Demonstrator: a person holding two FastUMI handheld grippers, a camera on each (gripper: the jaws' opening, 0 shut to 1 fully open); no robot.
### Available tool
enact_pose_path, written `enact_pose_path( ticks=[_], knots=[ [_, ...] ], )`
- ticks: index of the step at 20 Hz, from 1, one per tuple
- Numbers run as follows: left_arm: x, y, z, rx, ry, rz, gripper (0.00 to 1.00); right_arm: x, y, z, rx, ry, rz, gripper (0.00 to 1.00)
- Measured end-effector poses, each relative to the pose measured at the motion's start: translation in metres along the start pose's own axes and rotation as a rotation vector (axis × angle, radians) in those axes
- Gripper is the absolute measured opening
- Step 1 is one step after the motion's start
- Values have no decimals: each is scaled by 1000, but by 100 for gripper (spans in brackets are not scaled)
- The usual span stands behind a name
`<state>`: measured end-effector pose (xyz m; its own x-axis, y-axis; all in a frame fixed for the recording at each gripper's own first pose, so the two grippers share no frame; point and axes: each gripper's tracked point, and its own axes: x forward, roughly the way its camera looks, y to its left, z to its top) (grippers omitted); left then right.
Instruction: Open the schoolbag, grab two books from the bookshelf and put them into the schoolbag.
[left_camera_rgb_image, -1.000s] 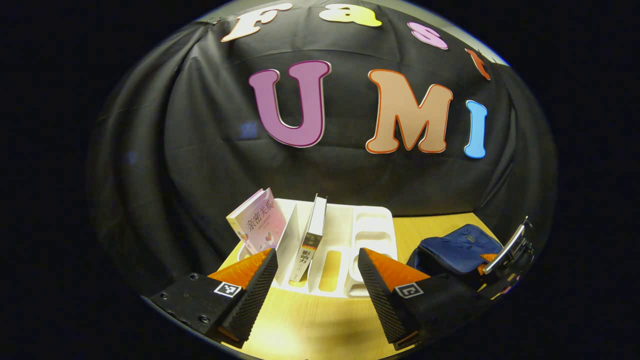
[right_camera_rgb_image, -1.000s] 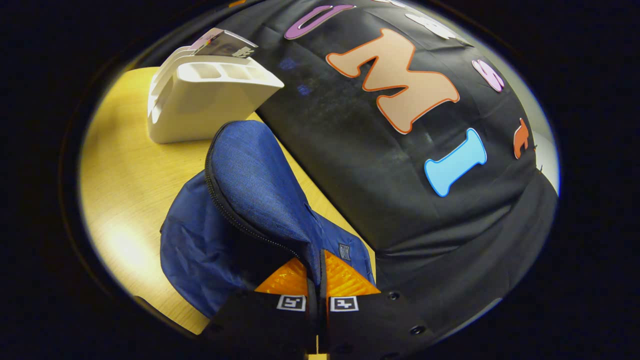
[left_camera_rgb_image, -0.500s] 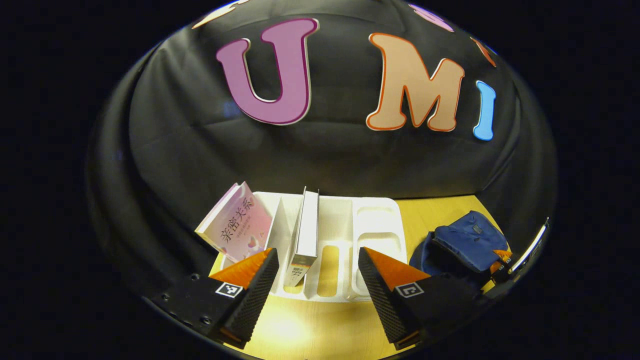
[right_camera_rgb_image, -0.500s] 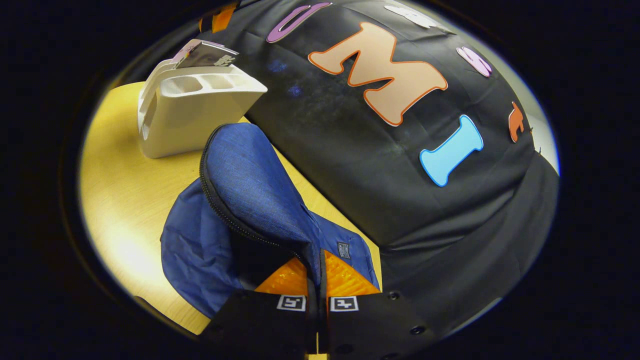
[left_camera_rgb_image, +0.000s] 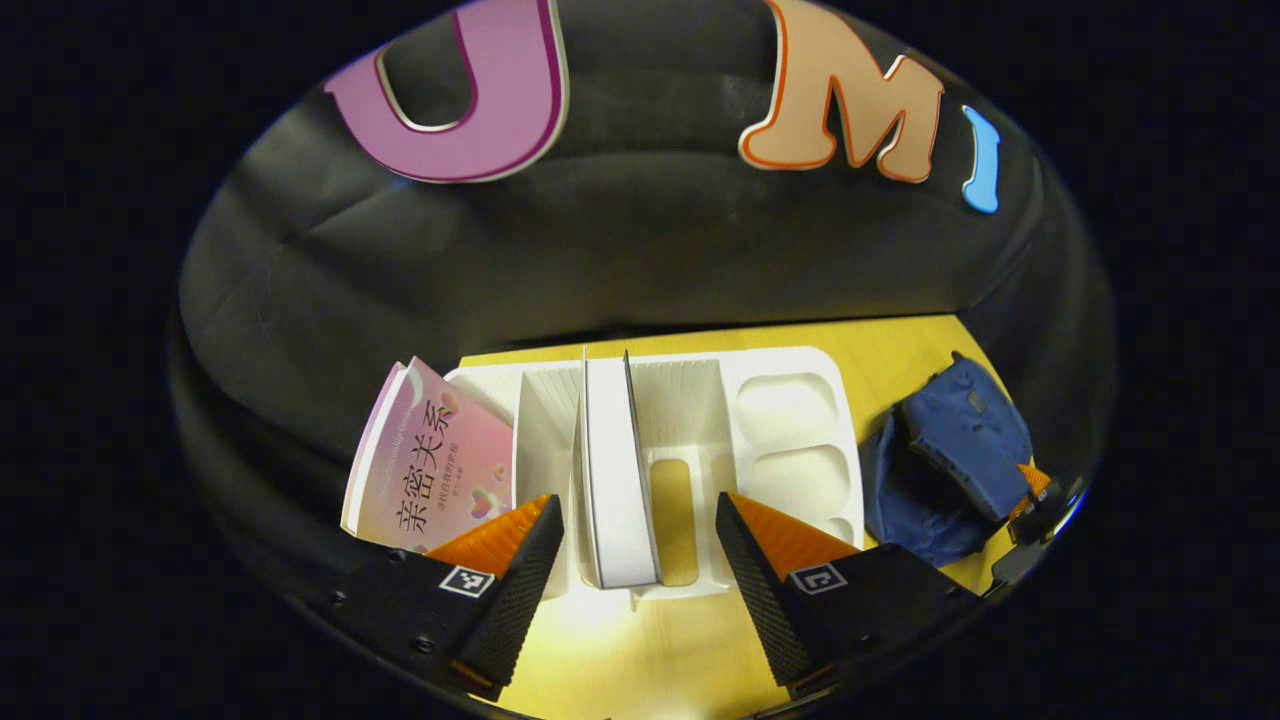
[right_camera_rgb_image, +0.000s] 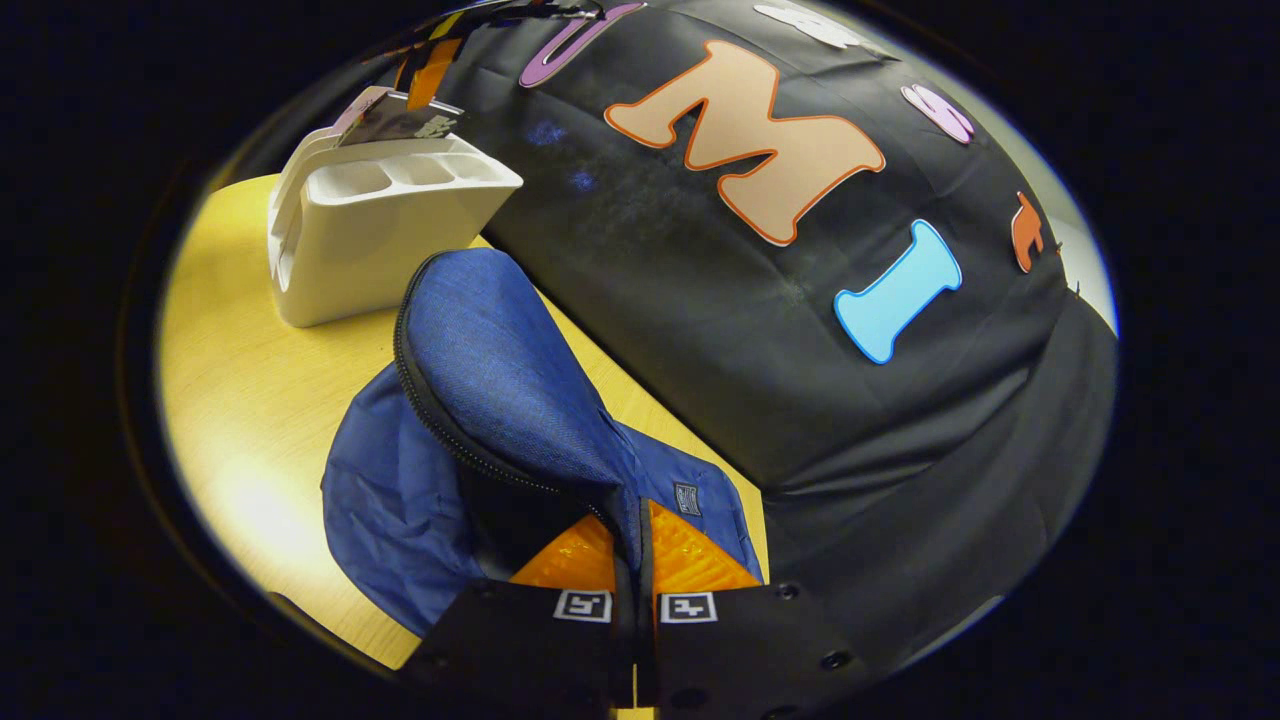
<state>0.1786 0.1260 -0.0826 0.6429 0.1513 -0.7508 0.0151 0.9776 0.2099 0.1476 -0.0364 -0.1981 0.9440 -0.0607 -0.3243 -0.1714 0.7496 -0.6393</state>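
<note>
Left gripper view looks down on the white bookshelf (left_camera_rgb_image: 790, 420) standing on the yellow desk (left_camera_rgb_image: 640, 650), against the black cloth wall.

Progress, judged from the layout:
- Schoolbag (right_camera_rgb_image: 470, 400) lies on the desk just right of the bookshelf. Its zipper is undone and the flap is lifted, so the mouth gapes dark. The opening step looks done.
- Both books are still at the shelf, none in the bag. The pink book (left_camera_rgb_image: 430, 470) leans tilted at the shelf's left end. The white-edged book (left_camera_rgb_image: 615, 480) stands upright in a middle slot between dividers.
- Left to do: grab each book and carry it into the bag. So roughly the first third is complete.

Grippers:
- Left gripper (left_camera_rgb_image: 640, 545) is spread wide and holds nothing. Its fingers straddle the near end of the upright book, one on either side, not touching it as far as can be seen. It looks lined up for a pinch on that book.
- Right gripper (right_camera_rgb_image: 635, 560) has its fingers pressed nearly together with blue fabric of the bag's flap caught between them, holding the flap raised and the mouth open. In the left gripper view this same gripper sits at the far right edge beside the bag.

Likely next need: close the left fingers on the upright book while the right gripper props the flap.
</note>
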Motion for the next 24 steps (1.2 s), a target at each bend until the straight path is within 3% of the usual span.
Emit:
enact_pose_path(
  ticks=[6,11,18,21,24],
  knots=[
    [24,19,-14,-47,201,-39,78,2,1,-1,-4,4,-5,4],
    [32,33,-17,34,296,-37,68,6,3,-2,-9,8,-6,4],
    [49,36,-33,59,431,-41,64,3,4,-3,-14,13,-8,1],
    [52,36,-30,98,447,-48,54,3,5,-2,-19,16,-4,1],
    [52,39,-28,129,466,-26,52,5,7,-3,-24,18,-1,1]
  ],
)
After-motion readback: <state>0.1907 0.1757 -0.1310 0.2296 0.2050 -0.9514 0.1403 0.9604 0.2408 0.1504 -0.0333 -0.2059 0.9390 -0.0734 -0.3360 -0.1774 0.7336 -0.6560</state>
